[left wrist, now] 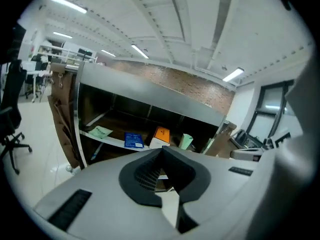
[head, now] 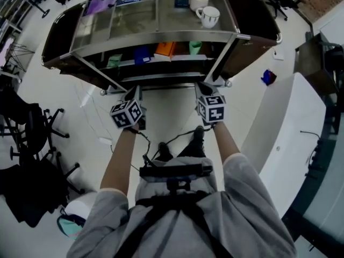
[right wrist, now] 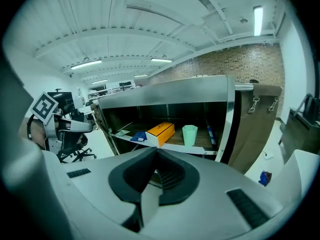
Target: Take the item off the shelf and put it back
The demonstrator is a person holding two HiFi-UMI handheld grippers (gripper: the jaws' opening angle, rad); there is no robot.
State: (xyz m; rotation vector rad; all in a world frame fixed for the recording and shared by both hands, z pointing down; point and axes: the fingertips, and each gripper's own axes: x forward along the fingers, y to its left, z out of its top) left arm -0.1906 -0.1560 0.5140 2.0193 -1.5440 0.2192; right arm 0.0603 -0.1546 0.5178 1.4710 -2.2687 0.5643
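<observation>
A steel shelf cart (head: 161, 36) stands in front of me. On its middle shelf lie a green paper (head: 114, 61), a blue box (head: 142, 54), an orange box (head: 165, 49) and a green cup (head: 195, 47). My left gripper (head: 134, 92) is held low before the cart's left side, shut with nothing in it; in the left gripper view its jaws (left wrist: 161, 150) meet below the orange box (left wrist: 161, 134). On the other side, my right gripper (head: 204, 87) hangs before the cart, jaws (right wrist: 156, 150) also shut and empty, pointing toward the orange box (right wrist: 161, 132) and cup (right wrist: 189, 134).
White mugs (head: 208, 16) and a purple item (head: 97, 5) sit on the cart's glass top. Black office chairs (head: 32, 128) stand at the left, a white counter (head: 285, 138) at the right. A small blue thing (head: 268, 77) lies on the floor.
</observation>
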